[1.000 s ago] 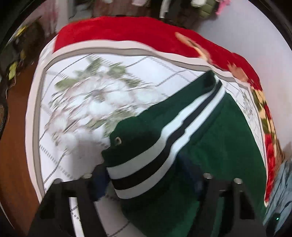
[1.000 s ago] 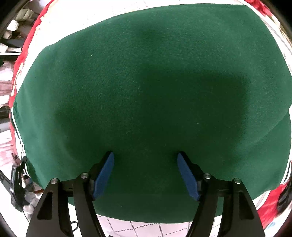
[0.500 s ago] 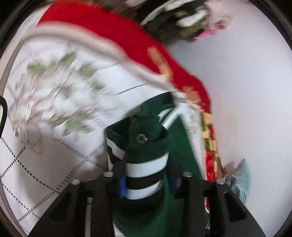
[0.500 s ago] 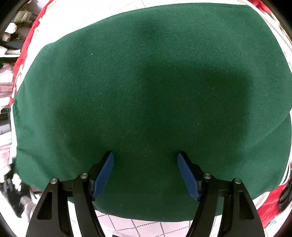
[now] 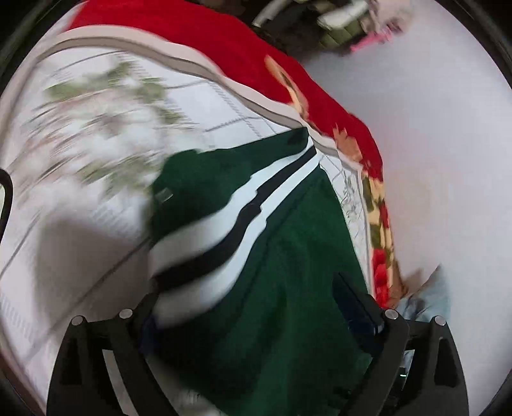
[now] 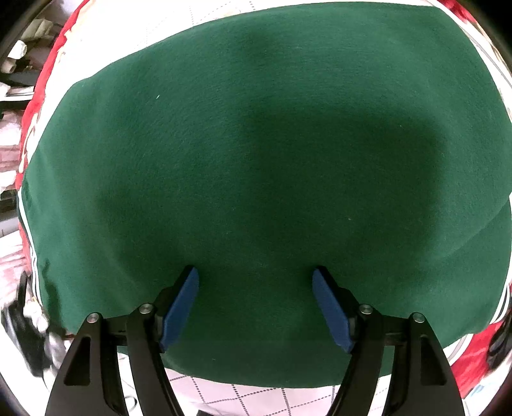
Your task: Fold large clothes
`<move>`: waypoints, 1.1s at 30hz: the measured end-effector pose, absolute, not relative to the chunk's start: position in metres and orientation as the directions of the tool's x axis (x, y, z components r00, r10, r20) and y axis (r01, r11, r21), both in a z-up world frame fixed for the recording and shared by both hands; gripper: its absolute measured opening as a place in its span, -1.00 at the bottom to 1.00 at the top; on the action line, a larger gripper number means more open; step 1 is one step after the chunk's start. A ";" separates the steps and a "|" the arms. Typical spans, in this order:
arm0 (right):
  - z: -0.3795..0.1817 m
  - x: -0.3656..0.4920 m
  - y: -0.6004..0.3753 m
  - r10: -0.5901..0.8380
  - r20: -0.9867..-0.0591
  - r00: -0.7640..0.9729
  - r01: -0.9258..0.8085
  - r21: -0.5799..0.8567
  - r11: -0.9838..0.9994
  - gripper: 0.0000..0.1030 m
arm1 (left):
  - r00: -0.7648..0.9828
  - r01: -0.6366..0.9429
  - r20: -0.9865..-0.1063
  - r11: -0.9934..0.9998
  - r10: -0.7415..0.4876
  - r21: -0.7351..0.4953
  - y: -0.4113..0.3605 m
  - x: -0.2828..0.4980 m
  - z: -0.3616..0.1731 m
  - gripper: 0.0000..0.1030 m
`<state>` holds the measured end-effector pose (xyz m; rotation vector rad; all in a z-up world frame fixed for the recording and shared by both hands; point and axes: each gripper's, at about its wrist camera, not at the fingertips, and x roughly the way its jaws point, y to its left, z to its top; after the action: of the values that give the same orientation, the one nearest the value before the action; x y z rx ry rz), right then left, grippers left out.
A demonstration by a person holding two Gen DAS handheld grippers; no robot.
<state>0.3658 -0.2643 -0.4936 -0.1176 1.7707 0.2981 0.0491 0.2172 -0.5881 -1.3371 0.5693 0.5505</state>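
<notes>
A large dark green garment [image 6: 256,153] lies flat on a white checked bedsheet [image 6: 256,396] and fills the right wrist view. My right gripper [image 6: 256,304] is open, its blue pads [image 6: 179,307] hovering over the cloth near its front edge, holding nothing. In the left wrist view the garment's green part [image 5: 288,288] with a white-and-black striped band [image 5: 224,249] and a metal snap lies between the fingers of my left gripper [image 5: 256,320]. The jaws stand wide apart; the band drapes over the left pad. The view is blurred.
The bedsheet with a flower print [image 5: 96,128] lies over a red floral blanket [image 5: 224,41]. A pale wall [image 5: 432,160] is at the right. Clutter [image 5: 336,25] sits beyond the bed. A light blue cloth [image 5: 428,300] lies by the wall.
My left gripper was shut on the striped band half a second ago; its jaws are now wide open and the band has spread out over the garment. The right gripper has stayed still.
</notes>
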 end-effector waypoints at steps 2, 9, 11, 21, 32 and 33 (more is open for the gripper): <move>-0.495 0.367 -0.264 0.084 -0.971 -0.226 -0.233 0.138 0.963 0.48 | 0.737 -0.674 -0.675 0.106 0.033 -0.731 0.205 0.034 -0.589 0.82; -0.504 0.365 -0.258 0.085 -0.970 -0.226 -0.226 0.137 0.964 0.63 | 0.751 -0.657 -0.655 -0.004 -0.081 -0.754 0.169 0.063 -0.623 0.82; -0.503 0.367 -0.258 0.086 -0.971 -0.225 -0.228 0.138 0.964 0.63 | 0.724 -0.687 -0.690 0.063 -0.029 -0.724 0.178 0.083 -0.617 0.80; -0.516 0.363 -0.254 0.160 -0.951 -0.266 -0.233 0.225 0.946 0.63 | 0.697 -0.712 -0.703 0.257 0.143 -0.654 0.214 0.098 -0.575 -0.68; -0.517 0.368 -0.251 0.155 -0.953 -0.260 -0.315 0.236 0.919 0.71 | 0.681 -0.724 -0.726 0.245 0.100 -0.645 0.235 0.138 -0.604 -0.75; -0.516 0.369 -0.252 0.161 -0.951 -0.264 -0.315 0.243 0.918 0.71 | 0.665 -0.735 -0.737 0.279 0.122 -0.618 0.235 0.144 -0.594 -0.81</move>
<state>0.3694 -0.2517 -0.5164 -0.1154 1.7825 0.4554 0.1438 0.2349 -0.5936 -1.1535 0.6373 0.6298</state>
